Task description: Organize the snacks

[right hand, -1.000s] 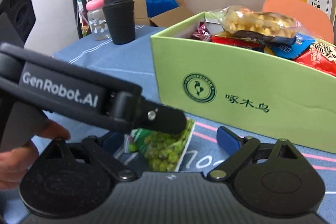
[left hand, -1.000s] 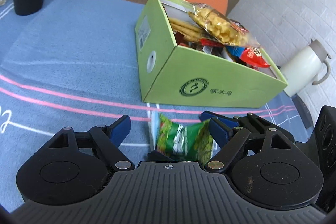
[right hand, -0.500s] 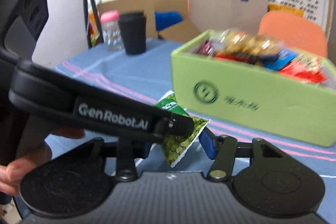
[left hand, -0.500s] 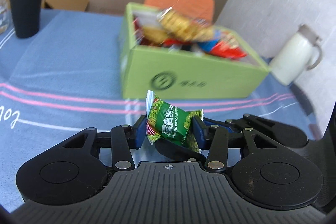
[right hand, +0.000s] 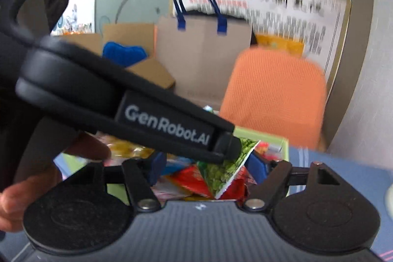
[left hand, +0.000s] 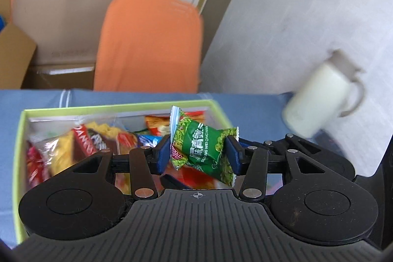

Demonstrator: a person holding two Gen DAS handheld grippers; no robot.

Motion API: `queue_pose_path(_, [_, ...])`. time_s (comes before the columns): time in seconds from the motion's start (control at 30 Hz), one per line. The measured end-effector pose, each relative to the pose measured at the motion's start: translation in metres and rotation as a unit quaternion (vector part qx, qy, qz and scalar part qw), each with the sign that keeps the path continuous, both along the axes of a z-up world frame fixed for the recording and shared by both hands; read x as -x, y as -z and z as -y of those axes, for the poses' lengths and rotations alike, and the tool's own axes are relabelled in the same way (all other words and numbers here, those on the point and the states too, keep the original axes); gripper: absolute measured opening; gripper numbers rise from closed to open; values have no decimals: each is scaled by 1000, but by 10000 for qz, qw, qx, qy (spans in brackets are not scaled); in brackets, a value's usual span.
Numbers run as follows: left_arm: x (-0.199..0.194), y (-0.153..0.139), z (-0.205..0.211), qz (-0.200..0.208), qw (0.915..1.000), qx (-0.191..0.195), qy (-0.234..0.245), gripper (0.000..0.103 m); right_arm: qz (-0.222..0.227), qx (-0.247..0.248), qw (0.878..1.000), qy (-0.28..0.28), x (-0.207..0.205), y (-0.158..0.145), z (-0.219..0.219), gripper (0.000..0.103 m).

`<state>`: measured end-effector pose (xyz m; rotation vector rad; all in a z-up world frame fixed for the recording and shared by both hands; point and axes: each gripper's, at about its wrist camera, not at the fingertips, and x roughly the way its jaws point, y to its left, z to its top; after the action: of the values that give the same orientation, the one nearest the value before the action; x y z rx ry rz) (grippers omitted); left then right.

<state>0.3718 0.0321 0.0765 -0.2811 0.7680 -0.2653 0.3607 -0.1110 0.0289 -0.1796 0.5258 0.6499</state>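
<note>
My left gripper [left hand: 197, 155] is shut on a green pea snack packet [left hand: 202, 146] and holds it in the air above the light green box [left hand: 118, 106], which is full of several colourful snack bags. In the right wrist view the same packet [right hand: 221, 170] hangs between the blue pads of my right gripper [right hand: 206, 163]; the pads stand apart and do not touch it, so the right gripper is open. The left gripper's black body [right hand: 137, 112] crosses that view just above the packet. The box rim [right hand: 262, 135] shows behind.
An orange chair [left hand: 149, 41] stands behind the table. A white thermos jug [left hand: 321, 100] stands on the blue tablecloth [left hand: 245, 104] to the right of the box. Cardboard boxes and a paper bag [left hand: 66, 6] are at the back.
The left gripper closed on the green packet on the cloth, lifted it and carried it forward over the box. The right gripper followed alongside, still open.
</note>
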Motion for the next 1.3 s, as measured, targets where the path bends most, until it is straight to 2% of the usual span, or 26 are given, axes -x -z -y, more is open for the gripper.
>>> queue_pose_path(0.03, [-13, 11, 1, -188, 9998, -33, -54, 30, -156, 0, 9999, -22, -10, 10, -2, 79])
queue_pose_path(0.1, [-18, 21, 2, -33, 9998, -181, -76, 38, -119, 111, 9999, -22, -18, 20, -5, 92])
queue_pose_path(0.13, [-16, 21, 3, 37, 9997, -235, -16, 46, -145, 37, 9999, -71, -18, 22, -3, 94])
queue_pose_path(0.17, [-14, 20, 4, 83, 9997, -239, 32, 56, -164, -58, 9998, -82, -18, 22, -1, 94])
queue_pose_path(0.3, [0, 2, 0, 517, 9986, -140, -27, 65, 80, -387, 9992, 77, 1, 11, 23, 94])
queue_pose_path(0.33, [7, -4, -2, 628, 9979, -113, -59, 71, 165, -459, 9987, 153, 9, 7, 31, 94])
queue_pose_path(0.5, [54, -32, -6, 1049, 9942, -113, -215, 79, 347, -891, 9940, 529, 57, -5, 60, 93])
queue_pose_path(0.67, [119, -25, 1, 1168, 9900, -505, -615, 87, 318, -1041, 9895, 952, 108, 6, 73, 93])
queue_pose_path(0.77, [162, -6, 4, 1073, 9875, -636, -960, 89, 217, -1118, 9850, 1298, 139, 21, 79, 93])
queue_pose_path(0.97, [224, 29, 7, 654, 9839, -690, -1514, 90, -41, -1504, 9633, 2221, 194, 51, 92, 93])
queue_pose_path(1.1, [254, 44, 16, 616, 9805, -1034, -1554, 88, -189, -1423, 9566, 2534, 221, 59, 101, 93])
queue_pose_path(1.23, [278, 56, 22, 564, 9848, -887, -1384, 84, -67, -1268, 9455, 2998, 248, 56, 108, 93])
queue_pose_path(1.3, [288, 62, 26, 537, 9856, -864, -1353, 84, -45, -1267, 9474, 2940, 259, 57, 111, 93])
